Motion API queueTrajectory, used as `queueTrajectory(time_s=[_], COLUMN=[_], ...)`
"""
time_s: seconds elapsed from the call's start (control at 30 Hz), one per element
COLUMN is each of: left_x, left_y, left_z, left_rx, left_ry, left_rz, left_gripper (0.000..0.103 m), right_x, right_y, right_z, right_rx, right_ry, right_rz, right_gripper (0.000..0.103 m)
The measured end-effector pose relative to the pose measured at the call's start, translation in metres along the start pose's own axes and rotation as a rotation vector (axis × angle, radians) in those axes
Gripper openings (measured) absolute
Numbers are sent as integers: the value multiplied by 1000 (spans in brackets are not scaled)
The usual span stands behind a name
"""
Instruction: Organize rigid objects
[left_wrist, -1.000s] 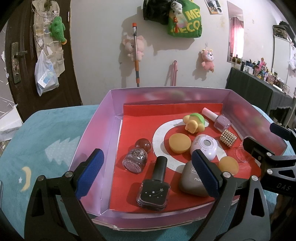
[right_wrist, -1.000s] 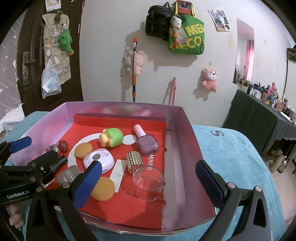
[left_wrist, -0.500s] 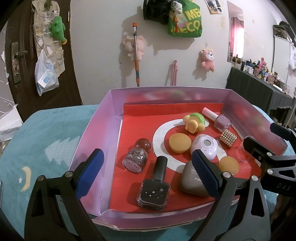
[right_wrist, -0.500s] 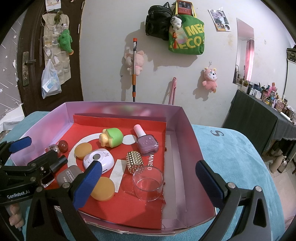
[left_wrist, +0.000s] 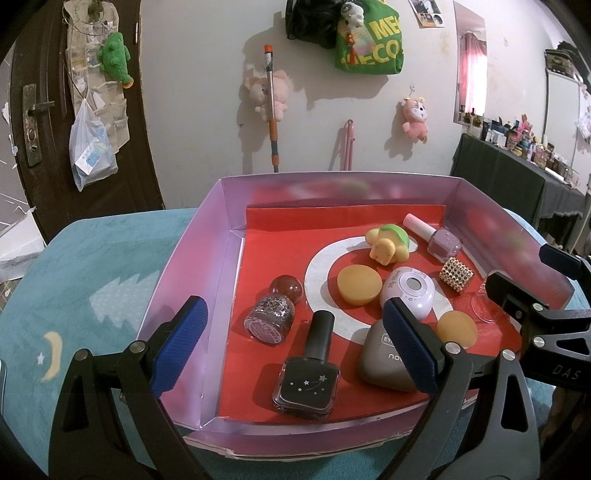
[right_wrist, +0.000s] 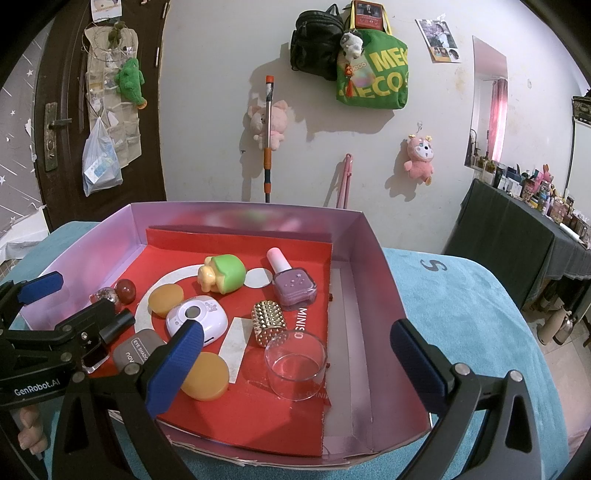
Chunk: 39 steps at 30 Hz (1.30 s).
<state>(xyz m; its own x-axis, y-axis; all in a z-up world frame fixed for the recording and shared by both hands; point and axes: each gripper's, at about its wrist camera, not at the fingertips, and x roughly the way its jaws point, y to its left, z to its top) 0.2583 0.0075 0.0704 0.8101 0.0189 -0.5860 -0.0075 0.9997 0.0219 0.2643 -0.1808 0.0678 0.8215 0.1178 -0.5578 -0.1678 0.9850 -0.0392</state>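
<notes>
A shallow purple box (left_wrist: 221, 236) with a red liner holds several small items: a black nail polish bottle (left_wrist: 308, 380), a glitter bottle (left_wrist: 269, 319), a grey eye-shadow case (left_wrist: 384, 356), two orange discs (left_wrist: 359, 285), a white compact (left_wrist: 408, 293), a green-yellow toy (left_wrist: 388, 242), a lilac nail polish (right_wrist: 291, 282), a gold studded piece (right_wrist: 269, 321) and a clear glass cup (right_wrist: 295, 363). My left gripper (left_wrist: 295, 347) is open and empty at the box's near left. My right gripper (right_wrist: 295, 365) is open and empty at the near right, with the cup between its fingers.
The box lies on a teal blanket (left_wrist: 92, 280) on a bed. A door (left_wrist: 26, 110) stands at the left, a white wall with hanging toys and bags behind, and a dark cluttered table (right_wrist: 535, 221) at the right.
</notes>
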Motion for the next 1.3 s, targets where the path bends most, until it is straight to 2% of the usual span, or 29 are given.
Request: queueTrajectory(time_s=[0.6, 0.77, 0.93, 1.07, 1.2, 1.3], left_x=[1, -11, -60, -93, -119, -121], left_y=[0, -4, -9, -11, -10, -9], left_z=[-3, -4, -8, -19, -36, -53], left_rx=[4, 10, 11, 8, -13, -11], left_ry=[2, -17, -76, -71, -40, 44], left_rz=[-6, 36, 29, 11, -5, -17], left_gripper=[97, 97, 97, 97, 97, 97], right_x=[0, -5, -37, -76, -114, -129], right_y=[0, -5, -3, 3, 7, 6], right_z=[0, 0, -2, -9, -26, -43], right_rx=[0, 11, 11, 14, 10, 23], right_ry=[-1, -24, -48, -66, -70, -18], right_rz=[0, 9, -5, 9, -1, -7], right_gripper=[103, 103, 103, 103, 103, 103])
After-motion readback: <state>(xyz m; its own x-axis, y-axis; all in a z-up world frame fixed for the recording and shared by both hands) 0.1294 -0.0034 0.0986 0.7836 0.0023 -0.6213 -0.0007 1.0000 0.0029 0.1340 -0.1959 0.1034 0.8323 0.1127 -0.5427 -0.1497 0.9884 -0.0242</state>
